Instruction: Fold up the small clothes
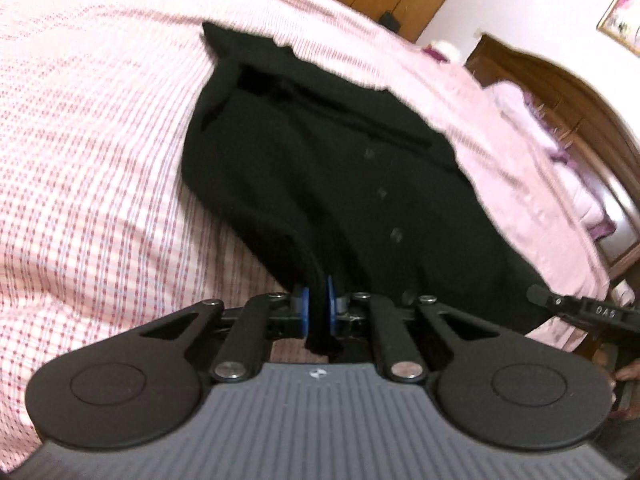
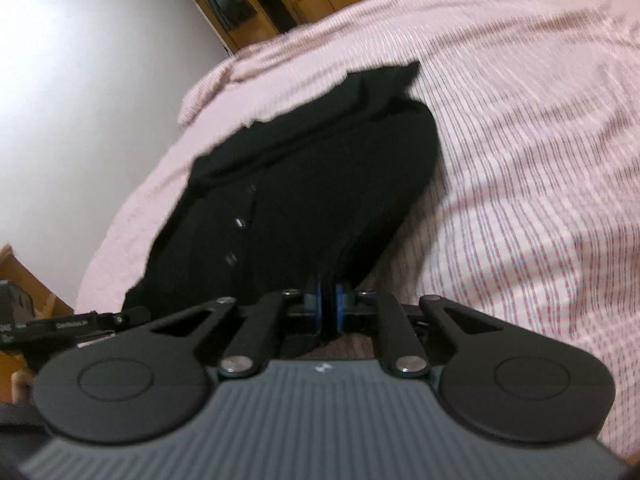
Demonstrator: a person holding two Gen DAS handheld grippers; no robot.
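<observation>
A black buttoned garment [image 1: 320,168] lies on the pink checked bed sheet [image 1: 88,152], its near edge lifted. My left gripper [image 1: 318,308] is shut on the near left edge of the garment, with black cloth pinched between the blue pads [image 1: 304,304]. In the right wrist view the same black garment [image 2: 296,184] shows with its row of buttons. My right gripper [image 2: 329,310] is shut on its near right edge, cloth between the blue pads [image 2: 317,308]. The other gripper's tip shows at each view's side: the right one [image 1: 576,308], the left one [image 2: 80,326].
The bed sheet [image 2: 520,160] spreads wide around the garment. A wooden headboard [image 1: 580,92] and pink pillows stand at the far right of the left wrist view. Wooden cupboards [image 2: 256,4] and a white wall lie beyond the bed in the right wrist view.
</observation>
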